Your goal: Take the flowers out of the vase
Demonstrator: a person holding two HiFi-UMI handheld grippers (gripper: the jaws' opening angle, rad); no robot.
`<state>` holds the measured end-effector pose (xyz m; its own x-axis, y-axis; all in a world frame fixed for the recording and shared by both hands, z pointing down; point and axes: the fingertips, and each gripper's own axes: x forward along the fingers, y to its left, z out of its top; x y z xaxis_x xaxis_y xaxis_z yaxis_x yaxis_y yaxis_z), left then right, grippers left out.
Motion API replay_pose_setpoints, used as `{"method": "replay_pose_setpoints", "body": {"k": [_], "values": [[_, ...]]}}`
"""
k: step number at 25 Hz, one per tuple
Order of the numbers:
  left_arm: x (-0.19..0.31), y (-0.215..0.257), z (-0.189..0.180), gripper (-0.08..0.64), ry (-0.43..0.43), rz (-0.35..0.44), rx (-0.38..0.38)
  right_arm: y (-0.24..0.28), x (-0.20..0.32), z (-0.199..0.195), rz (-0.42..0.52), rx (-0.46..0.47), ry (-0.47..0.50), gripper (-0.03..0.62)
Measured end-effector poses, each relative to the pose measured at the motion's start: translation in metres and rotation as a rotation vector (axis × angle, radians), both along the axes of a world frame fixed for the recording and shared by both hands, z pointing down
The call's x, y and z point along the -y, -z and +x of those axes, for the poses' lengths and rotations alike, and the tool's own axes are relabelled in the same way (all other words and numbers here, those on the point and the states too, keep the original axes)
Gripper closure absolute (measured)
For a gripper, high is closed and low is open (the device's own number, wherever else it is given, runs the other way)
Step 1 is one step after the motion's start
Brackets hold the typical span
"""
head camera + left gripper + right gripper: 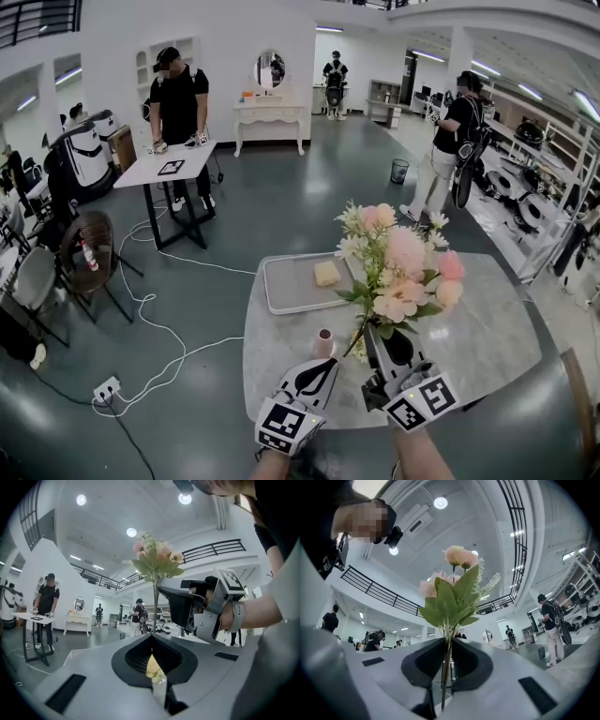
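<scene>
A bunch of pink and cream flowers [403, 267] with green leaves is held above the marble table [487, 328]. My right gripper [386, 345] is shut on its stems, which run up between the jaws in the right gripper view [446, 667]. A small pinkish vase [323, 343] stands on the table, left of the stems and apart from them. My left gripper [323, 366] sits level just behind the vase with its jaws shut, and I see nothing held in them. In the left gripper view the flowers [157, 557] rise above the right gripper [187, 606].
A grey tray [281, 295] holding a yellow sponge [326, 273] lies at the table's far left. White cables and a power strip [105, 389] trail across the floor on the left. Chairs [89, 253] stand further left. One person stands behind a far white table [173, 167]; another person [450, 141] is at the right.
</scene>
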<state>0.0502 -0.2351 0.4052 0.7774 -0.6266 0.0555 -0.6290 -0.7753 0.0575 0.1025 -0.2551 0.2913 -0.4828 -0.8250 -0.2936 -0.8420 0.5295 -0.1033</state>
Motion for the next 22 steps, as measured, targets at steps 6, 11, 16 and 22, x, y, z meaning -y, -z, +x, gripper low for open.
{"method": "replay_pose_setpoints", "body": {"k": [6,11,16,22], "values": [[-0.003,0.013,0.0,0.546,0.002,0.009,-0.003,0.012,-0.007,0.001,0.016,0.004,0.0,0.54],[-0.019,0.011,0.015,0.546,0.014,0.015,-0.005,0.011,-0.025,0.018,0.029,0.006,0.011,0.54],[-0.045,0.014,0.02,0.546,0.015,0.029,0.001,0.013,-0.053,0.022,0.041,0.01,0.017,0.54],[-0.069,0.016,0.024,0.546,0.025,0.027,-0.001,0.012,-0.075,0.023,0.034,0.013,0.032,0.54]]}}
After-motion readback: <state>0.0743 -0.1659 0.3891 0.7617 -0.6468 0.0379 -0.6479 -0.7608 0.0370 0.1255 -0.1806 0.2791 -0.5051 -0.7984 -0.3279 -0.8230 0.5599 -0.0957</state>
